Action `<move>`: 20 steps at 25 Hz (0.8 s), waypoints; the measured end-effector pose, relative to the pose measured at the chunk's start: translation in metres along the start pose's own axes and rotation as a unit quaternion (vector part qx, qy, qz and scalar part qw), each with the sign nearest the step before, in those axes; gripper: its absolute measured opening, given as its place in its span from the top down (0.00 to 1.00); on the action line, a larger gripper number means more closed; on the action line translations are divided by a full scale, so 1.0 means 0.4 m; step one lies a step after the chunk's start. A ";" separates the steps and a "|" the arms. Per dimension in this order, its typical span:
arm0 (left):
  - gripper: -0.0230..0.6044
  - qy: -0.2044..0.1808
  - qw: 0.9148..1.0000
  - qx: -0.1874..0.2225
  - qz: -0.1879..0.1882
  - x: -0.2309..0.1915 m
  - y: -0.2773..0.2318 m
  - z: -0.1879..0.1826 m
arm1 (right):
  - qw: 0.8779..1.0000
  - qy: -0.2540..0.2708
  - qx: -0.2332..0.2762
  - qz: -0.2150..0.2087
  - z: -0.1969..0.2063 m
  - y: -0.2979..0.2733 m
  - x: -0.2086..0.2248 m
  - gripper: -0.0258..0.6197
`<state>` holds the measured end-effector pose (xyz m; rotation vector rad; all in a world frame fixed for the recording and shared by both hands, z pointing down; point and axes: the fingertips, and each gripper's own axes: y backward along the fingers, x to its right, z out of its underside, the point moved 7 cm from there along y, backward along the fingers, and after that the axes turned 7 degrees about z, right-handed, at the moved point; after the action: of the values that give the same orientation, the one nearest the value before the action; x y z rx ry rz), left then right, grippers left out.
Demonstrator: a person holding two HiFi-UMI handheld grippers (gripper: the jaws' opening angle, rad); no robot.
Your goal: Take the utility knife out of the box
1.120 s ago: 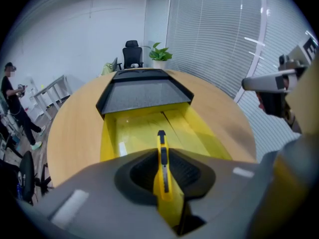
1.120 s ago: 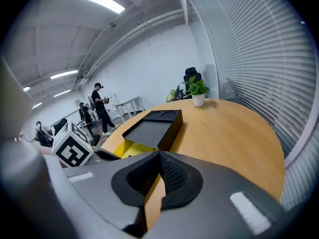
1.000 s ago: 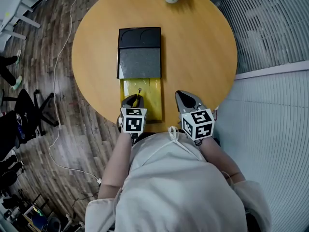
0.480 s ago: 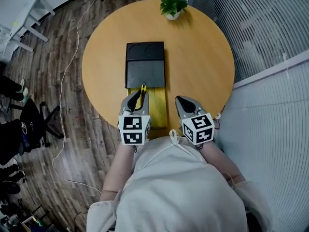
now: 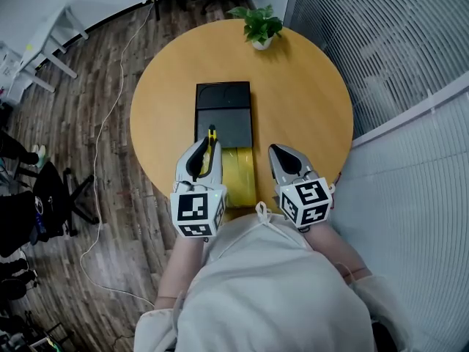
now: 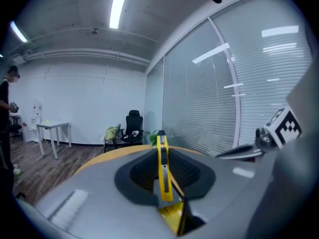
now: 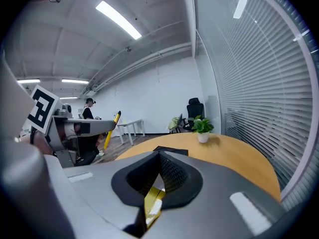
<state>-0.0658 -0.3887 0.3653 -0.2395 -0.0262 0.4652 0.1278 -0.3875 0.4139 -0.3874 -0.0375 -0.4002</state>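
My left gripper point(image 5: 207, 151) is shut on the yellow utility knife point(image 5: 212, 133), held above the table. The knife's tip pokes past the fingers, over the seam between the box's two halves. In the left gripper view the knife point(image 6: 162, 166) stands upright between the dark pads. The open box lies below, with a black half lined in grey foam point(image 5: 223, 112) and a yellow half point(image 5: 239, 173) nearer me. My right gripper point(image 5: 284, 160) hovers to the right of the yellow half, shut with nothing in it. The right gripper view shows the knife point(image 7: 110, 126) at the left.
The round wooden table point(image 5: 308, 101) carries a potted plant point(image 5: 258, 26) at its far edge. A window with blinds point(image 5: 396, 42) runs along the right. On the wooden floor at the left are a cable point(image 5: 110, 123) and an office chair point(image 5: 55, 196).
Both grippers have risen toward the head camera. The left one has lifted the knife up out of the yellow half of the box and tipped it more level.
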 end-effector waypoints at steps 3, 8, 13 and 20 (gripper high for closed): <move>0.86 0.001 1.000 0.000 -0.003 -0.007 0.001 -0.001 | 1.000 0.000 0.006 -0.001 -0.012 -0.003 0.000 0.96; 0.86 0.003 1.000 -0.004 -0.005 -0.013 -0.007 0.011 | 1.000 0.001 0.001 -0.004 -0.002 -0.014 0.002 0.96; 0.86 0.002 1.000 -0.004 0.002 -0.005 -0.014 0.013 | 1.000 0.005 -0.003 0.002 0.000 -0.017 0.004 0.96; 0.86 -0.001 1.000 -0.002 0.009 0.012 0.000 0.007 | 1.000 0.007 -0.005 0.005 0.001 -0.002 -0.001 0.96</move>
<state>-0.0615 -0.3860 0.3679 -0.2439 -0.0265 0.4841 0.1273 -0.3878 0.4144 -0.3938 -0.0208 -0.3927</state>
